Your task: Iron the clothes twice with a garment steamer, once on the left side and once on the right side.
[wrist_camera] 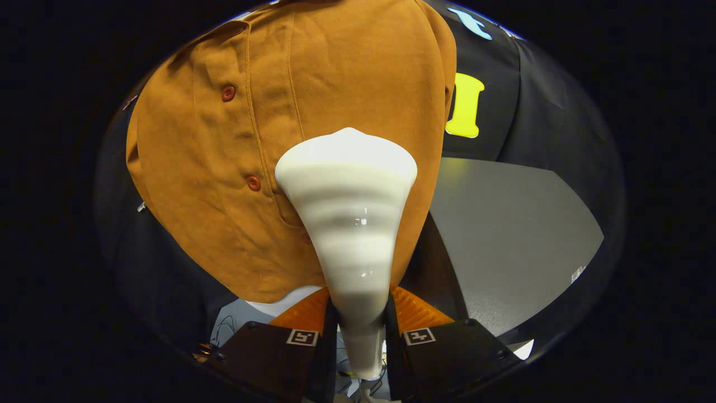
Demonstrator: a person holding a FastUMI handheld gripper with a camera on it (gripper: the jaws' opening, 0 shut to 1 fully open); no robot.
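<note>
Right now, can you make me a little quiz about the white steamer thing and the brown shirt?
1. True or false: the gripper is shut on the steamer.
2. What does the steamer's wide head rest against? A) the grey table B) the brown shirt C) a person's hand
3. How many buttons show plainly on the shirt beside the steamer?

Key:
1. True; both fingers press its narrow handle.
2. B, the shirt.
3. Two: upper button, lower button.

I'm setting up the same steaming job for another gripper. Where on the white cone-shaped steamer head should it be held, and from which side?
Grip the white cone-shaped steamer head at its narrow neck, from behind, as the gripper does here: both fingers press on the slim stem. The cone flares toward the brown button-up shirt, so the wide end suits a two-finger grip poorly and should stay free to face the cloth.
</note>
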